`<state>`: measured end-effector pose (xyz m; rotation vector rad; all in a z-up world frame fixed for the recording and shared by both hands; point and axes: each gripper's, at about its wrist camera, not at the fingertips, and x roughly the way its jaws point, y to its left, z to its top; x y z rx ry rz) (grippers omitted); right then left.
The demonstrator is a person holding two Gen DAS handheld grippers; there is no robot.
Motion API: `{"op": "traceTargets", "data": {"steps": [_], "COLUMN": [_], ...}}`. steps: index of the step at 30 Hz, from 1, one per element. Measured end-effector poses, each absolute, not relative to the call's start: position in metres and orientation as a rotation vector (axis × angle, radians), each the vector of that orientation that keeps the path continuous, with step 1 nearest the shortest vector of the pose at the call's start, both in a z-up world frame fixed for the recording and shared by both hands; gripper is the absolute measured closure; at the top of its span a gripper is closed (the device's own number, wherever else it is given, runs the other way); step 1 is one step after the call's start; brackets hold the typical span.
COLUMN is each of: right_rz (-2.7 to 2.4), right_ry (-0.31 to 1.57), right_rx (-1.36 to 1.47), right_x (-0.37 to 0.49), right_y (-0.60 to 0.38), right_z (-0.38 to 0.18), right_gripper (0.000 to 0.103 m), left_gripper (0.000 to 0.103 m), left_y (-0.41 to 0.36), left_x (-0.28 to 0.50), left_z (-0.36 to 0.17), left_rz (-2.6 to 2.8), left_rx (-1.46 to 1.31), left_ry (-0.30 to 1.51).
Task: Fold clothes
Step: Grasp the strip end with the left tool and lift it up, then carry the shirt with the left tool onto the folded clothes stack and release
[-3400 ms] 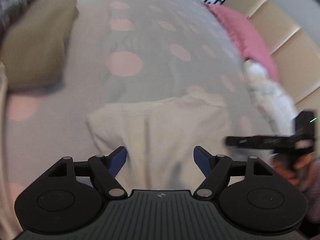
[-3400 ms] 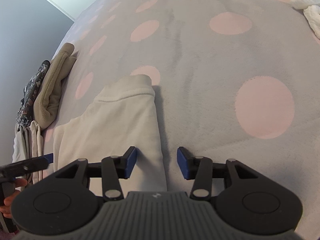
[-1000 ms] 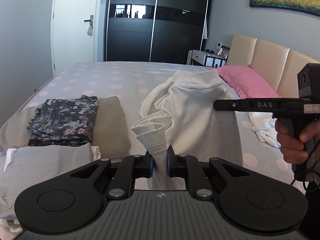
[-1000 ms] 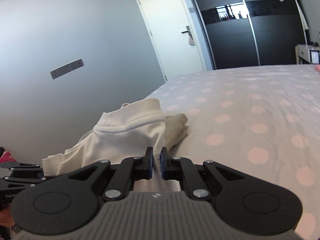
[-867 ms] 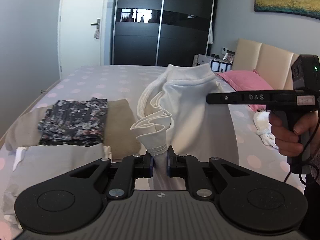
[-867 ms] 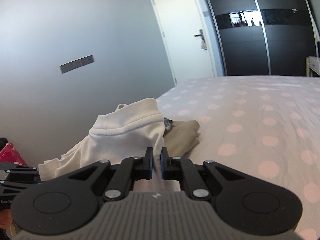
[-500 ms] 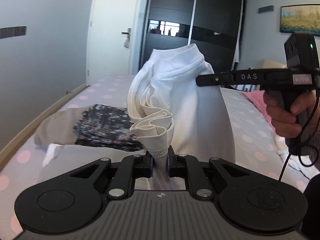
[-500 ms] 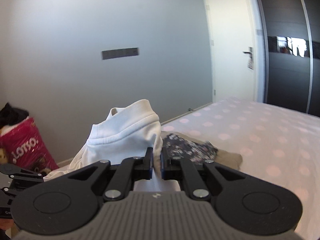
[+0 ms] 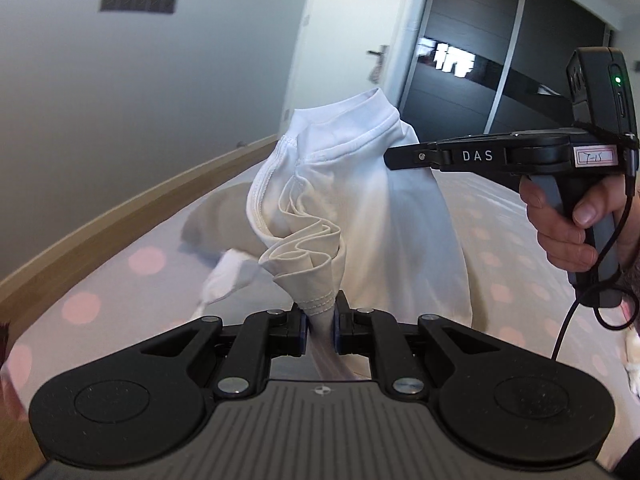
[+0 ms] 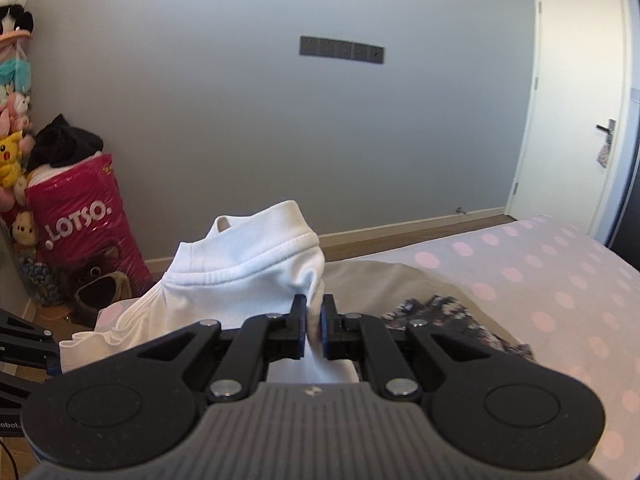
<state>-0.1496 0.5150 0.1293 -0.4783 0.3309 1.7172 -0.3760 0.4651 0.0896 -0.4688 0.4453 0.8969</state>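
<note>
Left wrist: left claw [image 9: 320, 322] pinches white shirt [image 9: 360, 208] | right claw [image 10: 314, 326] too | "DAS", tag perhaps "T-15"

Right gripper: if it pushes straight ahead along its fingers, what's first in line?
The white garment it is already shut on bunches up directly ahead of the right gripper. Beyond the cloth lies open air, then probably the grey wall; depth is unclear.

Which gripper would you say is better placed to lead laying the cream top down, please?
Probably the right gripper: it pinches a flat edge of the cream top just below the collar. The left gripper clamps a bunched hem, so it would likely follow.
</note>
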Motion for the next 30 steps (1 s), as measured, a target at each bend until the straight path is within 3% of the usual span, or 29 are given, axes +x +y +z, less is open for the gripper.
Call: {"op": "traceTargets", "data": {"steps": [9, 12, 14, 18, 30], "right_rz": [1.695, 1.659, 1.640, 1.602, 1.461], "right_ry": [0.479, 0.502, 0.518, 0.527, 0.628], "right_rx": [-0.542, -0.521, -0.505, -0.486, -0.494], "right_x": [-0.176, -0.174, -0.169, -0.151, -0.074], "right_y": [0.592, 0.599, 0.598, 0.585, 0.512], "right_z": [0.058, 0.049, 0.049, 0.051, 0.036], "right_gripper": [0.093, 0.072, 0.072, 0.072, 0.073], "left_gripper": [0.092, 0.086, 0.085, 0.070, 0.072], "left_y": [0.513, 0.519, 0.520, 0.524, 0.518], "left_x": [-0.389, -0.395, -0.399, -0.410, -0.416], "left_z": [0.044, 0.040, 0.036, 0.035, 0.048], "left_rz": [0.996, 1.022, 1.043, 1.127, 1.216], "left_rx": [-0.604, -0.631, -0.652, -0.665, -0.619], "left_ry": [0.562, 0.586, 0.601, 0.613, 0.539]}}
